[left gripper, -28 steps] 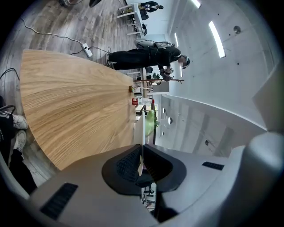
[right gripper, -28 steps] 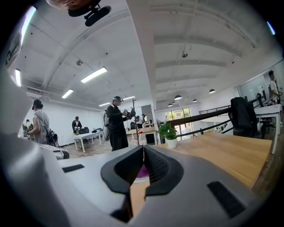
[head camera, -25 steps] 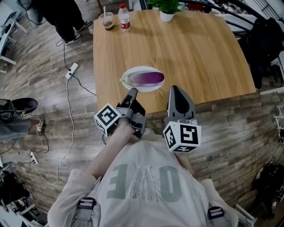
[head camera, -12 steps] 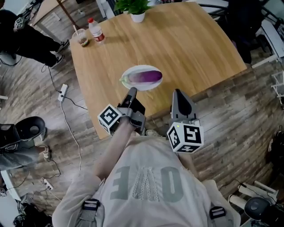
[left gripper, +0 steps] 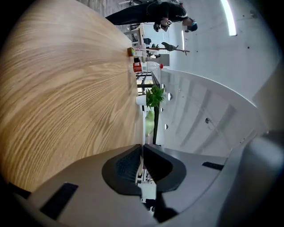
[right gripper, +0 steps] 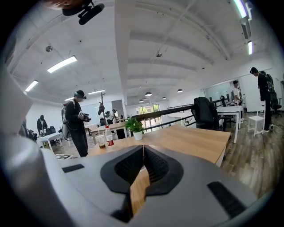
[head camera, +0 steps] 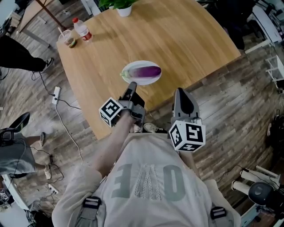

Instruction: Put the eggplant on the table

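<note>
Right now the eggplant (head camera: 146, 71) is lying lengthwise in a white plate (head camera: 141, 81). Its purple body is filling most of the dish and its green stem end is pointing toward the plate's left rim. The plate is sitting on the wooden table (head camera: 191, 40), near the edge closest to the person.

At the table's far corner a clear cup (head camera: 68, 39) with a straw is holding a little dark drink at its bottom. A bottle (head camera: 82, 30) with a red cap is standing just beside the cup; what is in it is not clear. Farther along that far edge a white pot (head camera: 124, 11) is holding a leafy green plant (head camera: 114, 3).

The left gripper (head camera: 132, 87) is pointing at the plate from the near side. Its tips are reaching just up to the plate's near rim in the head view, and whether they are touching it cannot be told. In the left gripper view its jaws are pressing together, gripping nothing, and the gripper is lying rolled onto its side.

The right gripper (head camera: 179, 92) is hanging over the table's near edge, to the right of the plate and apart from it. Its jaws are likewise meeting at the tips with nothing held, and only the tabletop is showing through the gap behind them.
</note>
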A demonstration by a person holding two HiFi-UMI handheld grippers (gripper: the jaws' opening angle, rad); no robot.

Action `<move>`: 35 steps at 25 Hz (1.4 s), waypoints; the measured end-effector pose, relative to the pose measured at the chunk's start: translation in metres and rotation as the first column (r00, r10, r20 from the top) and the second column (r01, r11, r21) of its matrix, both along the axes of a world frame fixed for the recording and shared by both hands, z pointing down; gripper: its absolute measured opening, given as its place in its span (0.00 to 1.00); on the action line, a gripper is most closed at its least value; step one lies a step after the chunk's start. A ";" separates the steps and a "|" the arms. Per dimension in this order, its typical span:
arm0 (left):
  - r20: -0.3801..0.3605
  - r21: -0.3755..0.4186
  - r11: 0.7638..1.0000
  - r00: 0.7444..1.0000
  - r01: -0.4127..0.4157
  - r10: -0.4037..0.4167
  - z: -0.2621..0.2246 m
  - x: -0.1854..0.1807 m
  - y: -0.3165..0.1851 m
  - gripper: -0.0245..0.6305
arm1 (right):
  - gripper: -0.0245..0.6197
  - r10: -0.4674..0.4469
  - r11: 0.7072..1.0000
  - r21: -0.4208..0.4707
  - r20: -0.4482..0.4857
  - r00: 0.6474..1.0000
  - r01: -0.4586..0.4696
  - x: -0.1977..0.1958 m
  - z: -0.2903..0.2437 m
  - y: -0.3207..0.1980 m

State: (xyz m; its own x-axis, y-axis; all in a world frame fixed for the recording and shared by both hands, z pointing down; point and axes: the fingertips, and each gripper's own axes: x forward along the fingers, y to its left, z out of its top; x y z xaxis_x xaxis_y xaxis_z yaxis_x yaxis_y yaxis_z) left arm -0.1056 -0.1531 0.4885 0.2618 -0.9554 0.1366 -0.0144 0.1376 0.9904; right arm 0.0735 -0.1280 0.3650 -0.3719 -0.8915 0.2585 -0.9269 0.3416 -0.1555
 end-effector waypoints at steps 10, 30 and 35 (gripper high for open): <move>0.060 -0.033 0.999 0.998 -0.034 0.036 0.039 -0.002 -0.020 0.07 | 0.07 0.081 0.996 -0.020 -0.038 0.996 -0.082 0.020 0.006 0.010; 0.084 -0.127 0.987 0.991 -0.096 0.107 0.088 0.005 -0.048 0.07 | 0.07 0.147 0.988 -0.047 -0.038 0.988 -0.149 0.024 0.013 0.013; 0.073 -0.141 0.985 0.991 -0.100 0.111 0.094 0.004 -0.054 0.07 | 0.07 0.161 0.985 -0.056 -0.040 0.986 -0.163 0.023 0.018 0.013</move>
State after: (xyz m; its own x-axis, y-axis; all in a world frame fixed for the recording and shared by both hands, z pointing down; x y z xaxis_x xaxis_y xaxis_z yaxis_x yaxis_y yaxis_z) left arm -0.1019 -0.2068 0.5826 0.3433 -0.8938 0.2887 -0.1145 0.2653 0.9573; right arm 0.0967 -0.1151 0.3835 -0.2136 -0.9221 0.3227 -0.9745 0.1776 -0.1374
